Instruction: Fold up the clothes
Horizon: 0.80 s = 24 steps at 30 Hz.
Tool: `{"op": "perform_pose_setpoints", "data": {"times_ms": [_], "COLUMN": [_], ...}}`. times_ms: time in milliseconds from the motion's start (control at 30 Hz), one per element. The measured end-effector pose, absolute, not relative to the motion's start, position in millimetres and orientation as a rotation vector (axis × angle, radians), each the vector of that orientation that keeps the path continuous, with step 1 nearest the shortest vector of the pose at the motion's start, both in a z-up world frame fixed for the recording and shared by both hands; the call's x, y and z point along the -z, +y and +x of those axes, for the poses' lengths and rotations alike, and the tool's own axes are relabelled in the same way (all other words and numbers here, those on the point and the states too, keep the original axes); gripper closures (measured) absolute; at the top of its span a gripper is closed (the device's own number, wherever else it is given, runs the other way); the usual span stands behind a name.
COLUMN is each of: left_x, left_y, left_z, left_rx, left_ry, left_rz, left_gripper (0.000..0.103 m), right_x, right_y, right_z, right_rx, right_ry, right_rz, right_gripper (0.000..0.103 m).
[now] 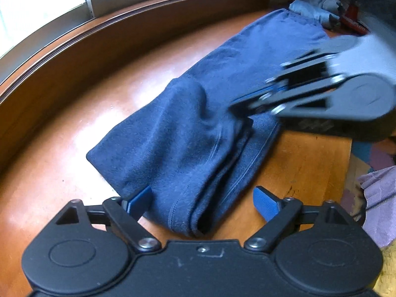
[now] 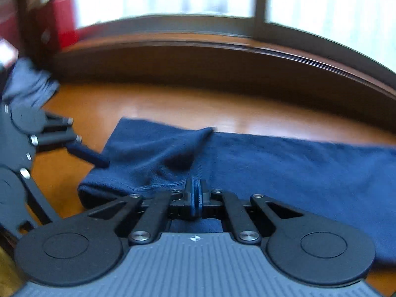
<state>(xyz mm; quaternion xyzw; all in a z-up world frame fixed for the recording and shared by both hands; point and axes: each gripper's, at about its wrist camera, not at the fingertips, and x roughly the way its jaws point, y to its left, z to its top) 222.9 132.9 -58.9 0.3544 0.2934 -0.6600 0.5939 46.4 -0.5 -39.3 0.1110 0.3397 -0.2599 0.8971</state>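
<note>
A navy blue garment [image 1: 188, 133] lies lengthways on the wooden table [image 1: 74, 163], its near end folded over and bunched. My left gripper [image 1: 201, 198] stands open, its blue pads on either side of the garment's near end and not pressing it. One of its fingers [image 2: 86, 154] shows at the left of the right wrist view, beside the navy blue garment [image 2: 284, 168]. My right gripper [image 2: 196, 188] is shut, pinching the cloth at a seam, and creases run toward its tips. From the left wrist view the right gripper [image 1: 237, 106] reaches in from the right, blurred.
A raised wooden sill [image 1: 104, 37] and a window run along the table's far side. Grey-blue clothes [image 1: 314, 7] and a red object [image 1: 354, 19] lie at the far right corner. The table's edge [image 1: 349, 163] is at the right, with a lilac cloth [image 1: 378, 198] beyond it.
</note>
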Motion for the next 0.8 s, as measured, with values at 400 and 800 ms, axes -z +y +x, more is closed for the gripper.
{"op": "perform_pose_setpoints", "data": {"times_ms": [400, 800], "left_x": [59.4, 56.4], "left_y": [129.4, 134.5], "left_z": [215.0, 220.5], "left_rx": [1.517, 1.516], "left_ry": [0.690, 0.715], "left_rz": [0.842, 0.793], "left_gripper": [0.014, 0.014], "right_x": [36.0, 56.8], "right_y": [1.4, 9.9], "right_z": [41.6, 39.7], "right_rx": [0.593, 0.691], "right_ry": [0.508, 0.727], "right_rz": [0.400, 0.365], "right_gripper": [0.066, 0.072]}}
